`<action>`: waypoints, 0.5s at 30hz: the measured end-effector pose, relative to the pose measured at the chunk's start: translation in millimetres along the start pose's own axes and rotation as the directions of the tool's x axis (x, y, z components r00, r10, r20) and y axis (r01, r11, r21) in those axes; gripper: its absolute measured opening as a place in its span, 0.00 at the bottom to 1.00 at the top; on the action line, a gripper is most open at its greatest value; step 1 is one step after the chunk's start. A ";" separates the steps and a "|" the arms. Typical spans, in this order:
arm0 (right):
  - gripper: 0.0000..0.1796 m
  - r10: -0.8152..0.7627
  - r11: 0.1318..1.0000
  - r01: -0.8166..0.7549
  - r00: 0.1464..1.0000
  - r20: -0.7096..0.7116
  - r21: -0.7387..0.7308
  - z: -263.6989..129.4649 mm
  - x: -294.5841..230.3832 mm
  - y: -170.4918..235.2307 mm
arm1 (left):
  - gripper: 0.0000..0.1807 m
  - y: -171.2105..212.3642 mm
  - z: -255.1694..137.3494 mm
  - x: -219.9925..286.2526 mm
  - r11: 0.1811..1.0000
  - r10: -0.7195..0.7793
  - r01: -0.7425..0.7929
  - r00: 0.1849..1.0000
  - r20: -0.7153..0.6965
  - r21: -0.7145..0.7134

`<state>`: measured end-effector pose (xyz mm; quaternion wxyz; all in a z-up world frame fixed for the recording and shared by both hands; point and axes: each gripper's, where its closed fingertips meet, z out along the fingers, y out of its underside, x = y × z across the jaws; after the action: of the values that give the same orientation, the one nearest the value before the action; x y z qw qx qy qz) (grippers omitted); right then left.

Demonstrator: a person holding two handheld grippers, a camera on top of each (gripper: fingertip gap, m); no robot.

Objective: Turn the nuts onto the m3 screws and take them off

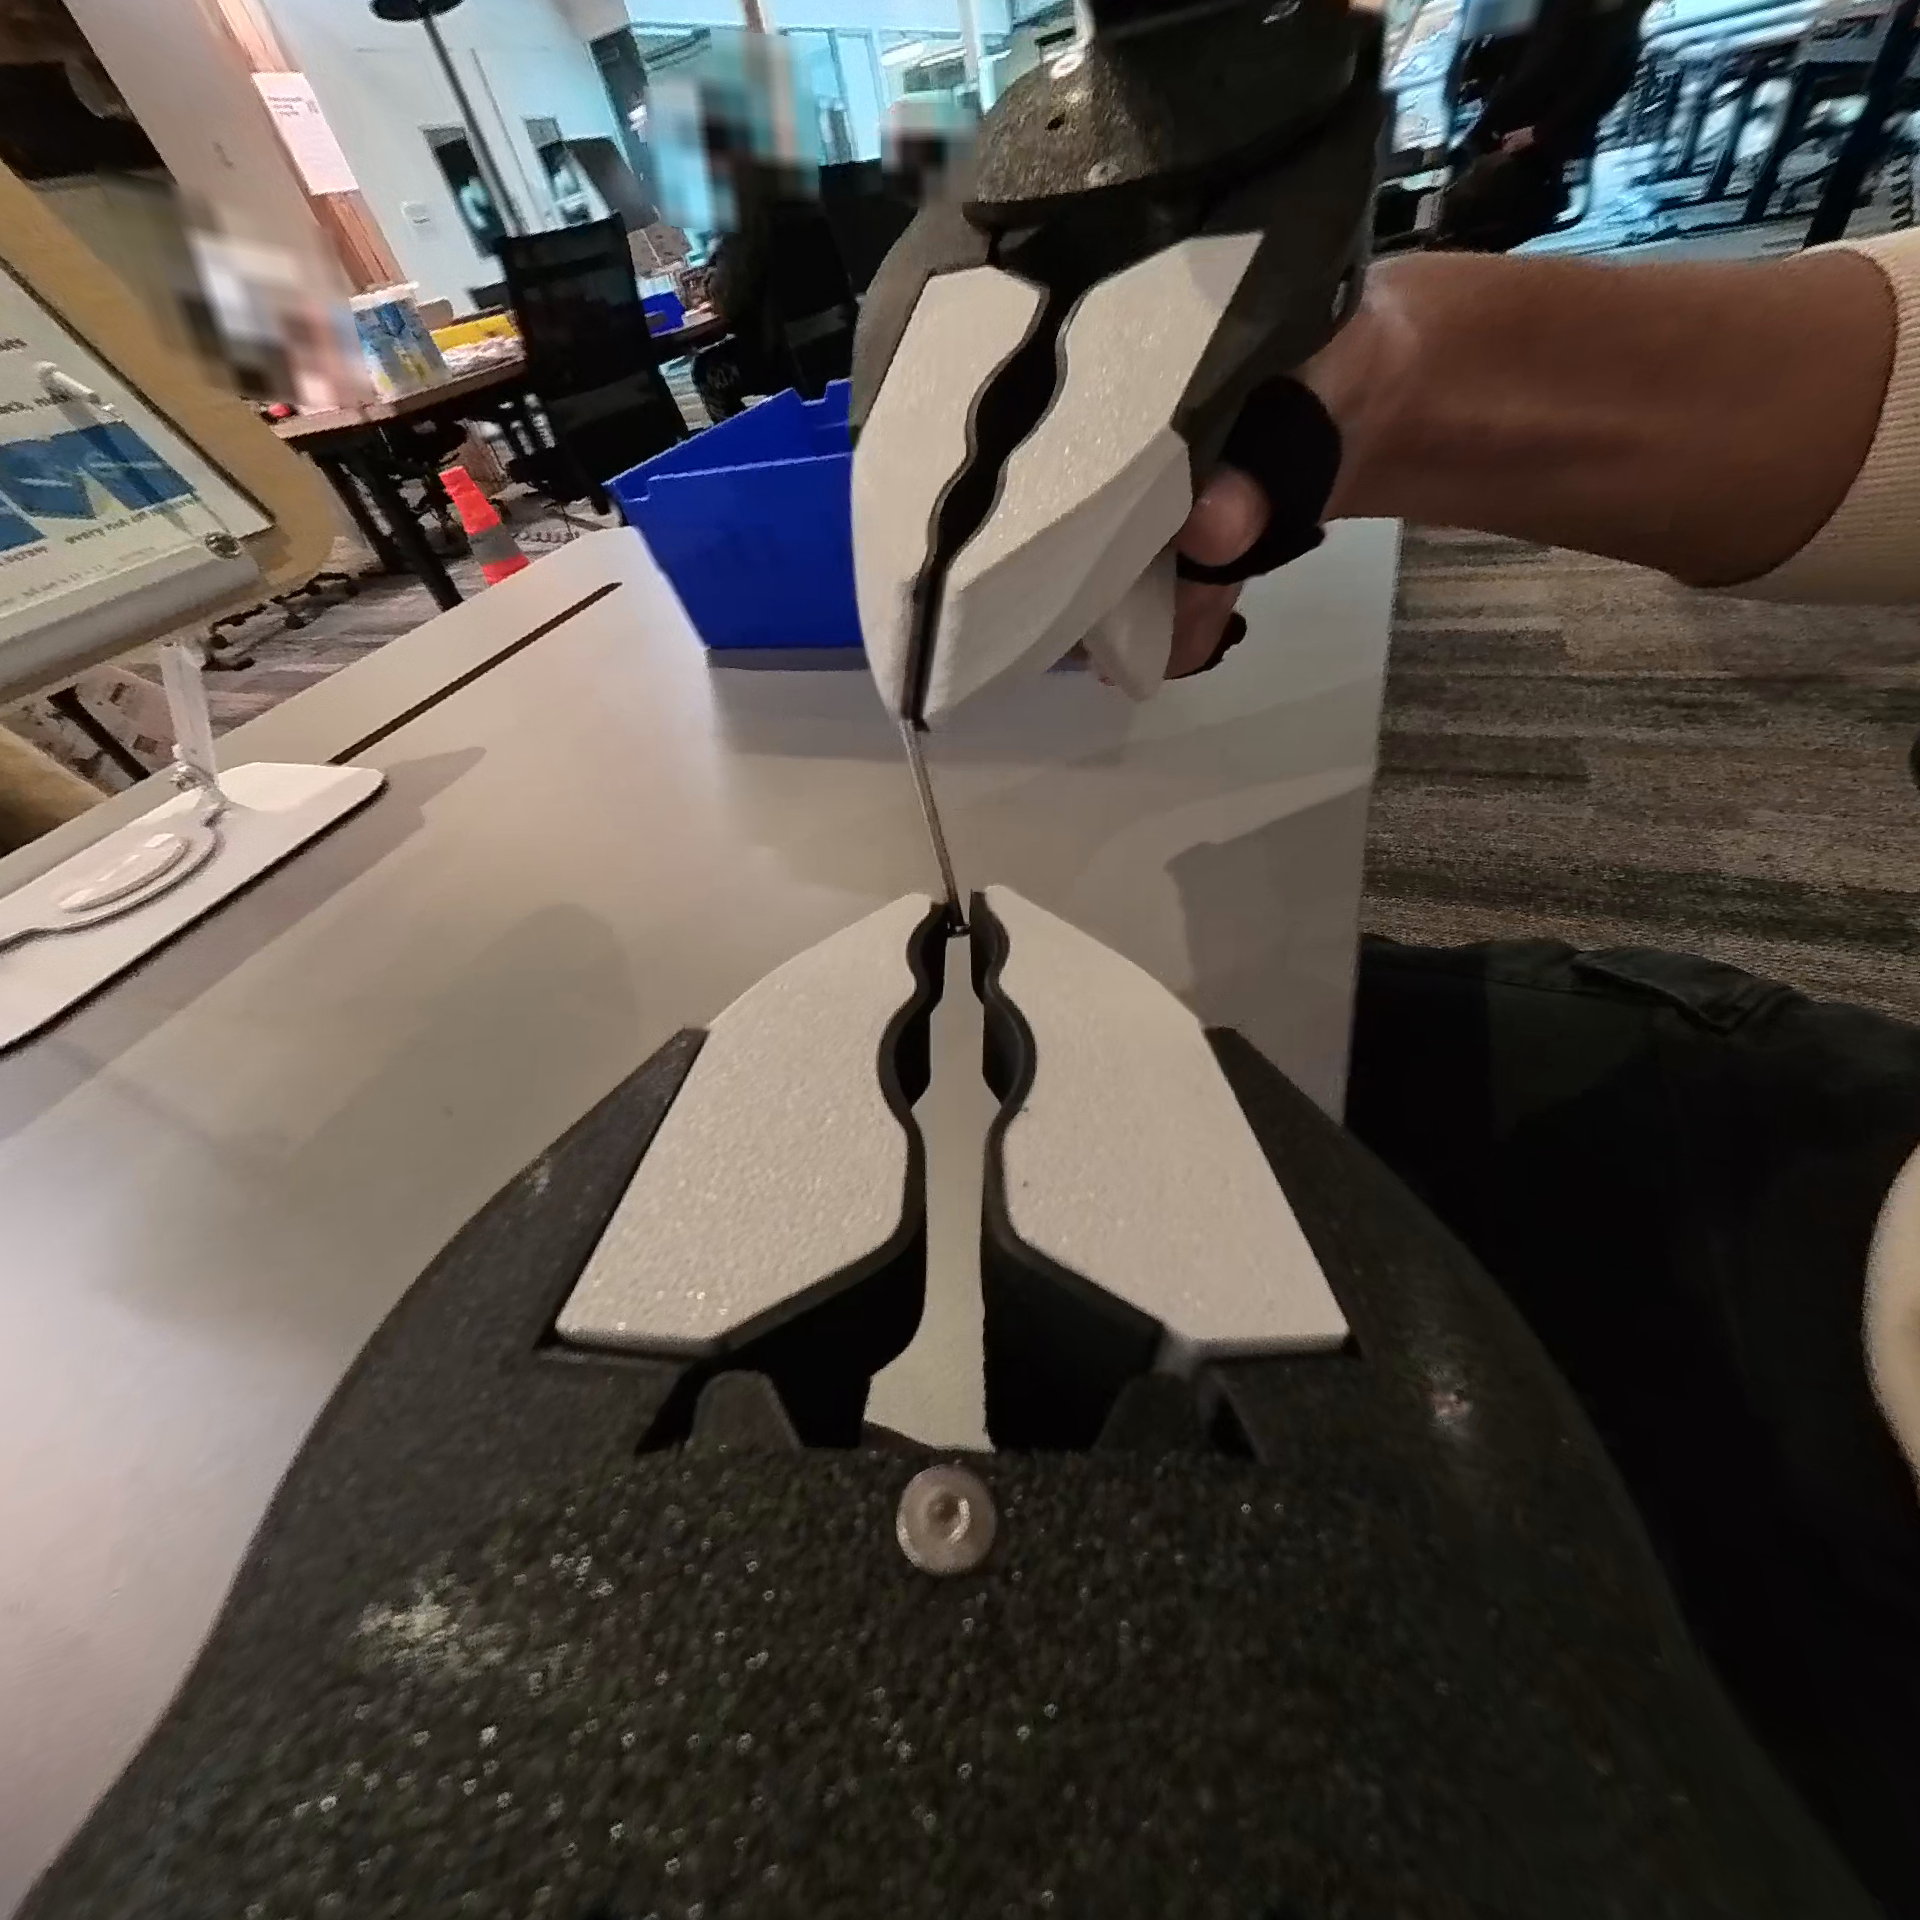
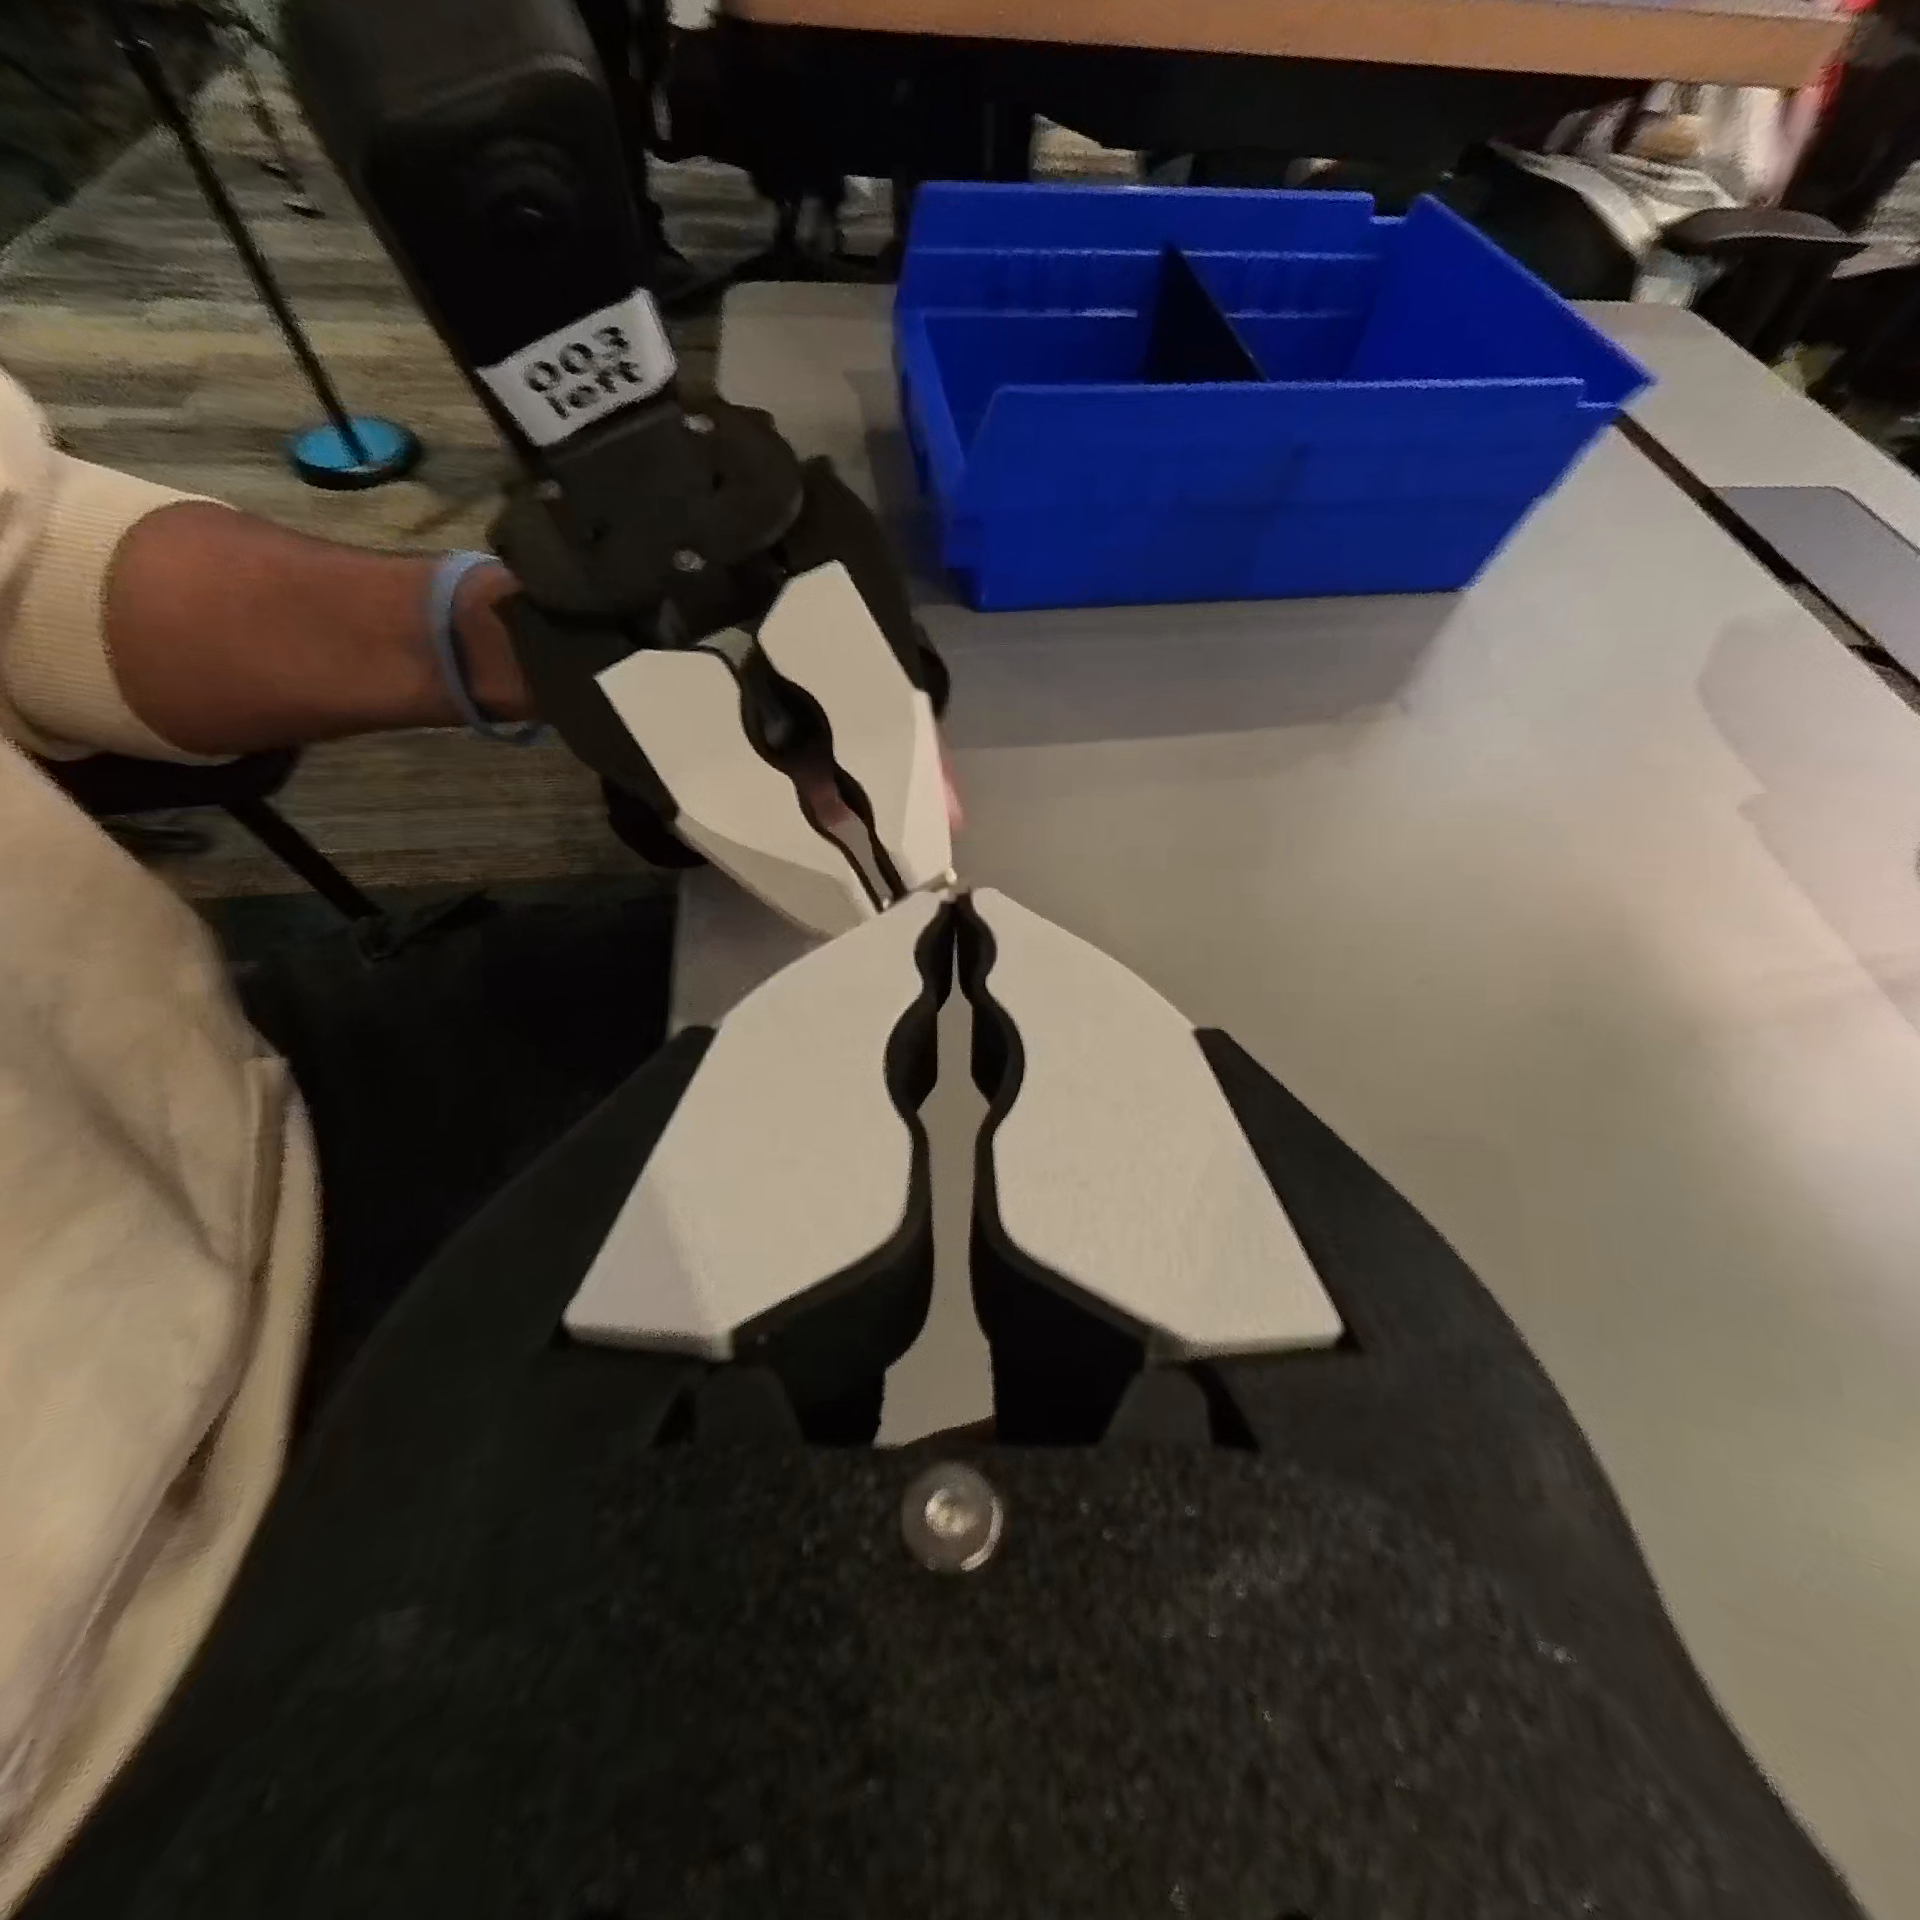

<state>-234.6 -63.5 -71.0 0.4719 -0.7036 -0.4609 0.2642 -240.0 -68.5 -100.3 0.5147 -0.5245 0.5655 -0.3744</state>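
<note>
Pale grey table, smooth, slightly glossy, with a dark seam running across its left part. Blue plastic bin standing at the far end, split inside by a dark divider. White flat pad lying at the left edge, carrying a round white disc and a small clear upright stand.

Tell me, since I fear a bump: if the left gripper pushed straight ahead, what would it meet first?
Most likely the right gripper: the thin screw runs from the left gripper straight to its closed tips. Depth between them is unclear.
</note>
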 end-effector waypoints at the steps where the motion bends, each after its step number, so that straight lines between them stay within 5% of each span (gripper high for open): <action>1: 0.00 0.011 1.000 -0.011 0.999 -0.042 -0.004 -0.8 7.8 3.4 | 0.02 5.2 0.9 -6.9 1.000 -0.004 0.005 0.999 0.037 -0.023; 4: 0.07 0.128 0.991 -0.135 0.958 -0.257 -0.009 -12.3 31.9 22.3 | 0.02 13.6 -1.2 -36.1 0.997 -0.054 0.063 0.975 0.215 -0.036; 8: 0.13 0.307 0.950 -0.290 0.792 -0.528 0.117 -47.3 15.9 56.4 | 0.02 9.9 -12.6 -62.1 0.995 -0.102 0.100 0.912 0.398 0.027; 15: 0.15 0.310 0.921 -0.384 0.617 -0.724 0.066 -46.4 -24.5 107.2 | 0.02 14.5 -35.4 -92.8 0.985 -0.161 0.160 0.724 0.671 0.064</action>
<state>-165.1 -118.9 -150.6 0.5203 -0.8470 -0.1052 0.0301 -284.9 20.7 -89.9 0.6501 -0.6708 0.2935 -0.2030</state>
